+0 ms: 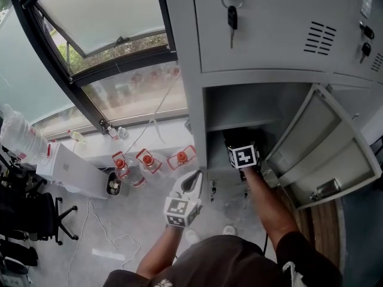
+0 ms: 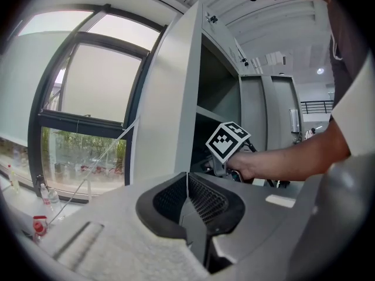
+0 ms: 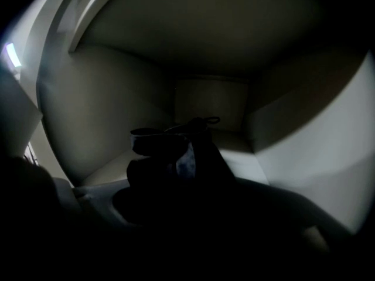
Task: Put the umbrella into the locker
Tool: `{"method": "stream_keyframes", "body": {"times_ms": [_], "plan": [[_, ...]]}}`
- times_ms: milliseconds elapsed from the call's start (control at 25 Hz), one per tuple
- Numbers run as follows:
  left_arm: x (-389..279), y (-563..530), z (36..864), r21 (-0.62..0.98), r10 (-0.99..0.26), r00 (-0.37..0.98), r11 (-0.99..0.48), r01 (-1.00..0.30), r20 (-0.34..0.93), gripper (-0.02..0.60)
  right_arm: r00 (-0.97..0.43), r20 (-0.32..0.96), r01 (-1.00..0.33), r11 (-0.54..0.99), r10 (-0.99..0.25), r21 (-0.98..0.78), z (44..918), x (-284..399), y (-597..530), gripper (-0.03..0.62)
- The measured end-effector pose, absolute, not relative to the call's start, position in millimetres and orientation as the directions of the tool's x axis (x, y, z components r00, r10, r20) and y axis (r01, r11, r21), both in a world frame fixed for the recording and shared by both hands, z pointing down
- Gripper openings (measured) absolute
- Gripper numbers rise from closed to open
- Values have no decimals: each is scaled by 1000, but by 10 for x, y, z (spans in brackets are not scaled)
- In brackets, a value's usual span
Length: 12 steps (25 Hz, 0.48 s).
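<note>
Right gripper view looks into the dark compartment of the locker [image 3: 99,104], where the black folded umbrella [image 3: 176,157] lies on the compartment floor between the jaws of the right gripper [image 1: 240,142], which stand wide around it. The left gripper [image 2: 187,183] hangs outside the locker, near its front edge, empty, with jaws pressed together.

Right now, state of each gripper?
Left gripper: closed, empty.
Right gripper: in the locker, umbrella at its jaws; grip cannot be told.

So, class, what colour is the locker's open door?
The door is light grey; head view shows it best.
</note>
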<state>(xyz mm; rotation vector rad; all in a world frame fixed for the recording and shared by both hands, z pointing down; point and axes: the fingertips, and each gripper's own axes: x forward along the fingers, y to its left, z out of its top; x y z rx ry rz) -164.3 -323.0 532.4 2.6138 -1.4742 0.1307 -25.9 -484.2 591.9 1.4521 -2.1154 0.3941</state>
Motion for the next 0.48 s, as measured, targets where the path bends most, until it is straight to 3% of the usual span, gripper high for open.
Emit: {"method": "stream_keyframes", "body": {"times_ms": [240,480], "plan": [[-1628,-3248,5251,73,-842,523,-518,-852,132,8,-311,514,-920,390,-800,51,5735,-295,-4769,348],[-1633,-3253,5181,67,-841,527,-523,-850,119,8,-331,422,-912,401,-844,86,5418,-298,-4495,353]]}}
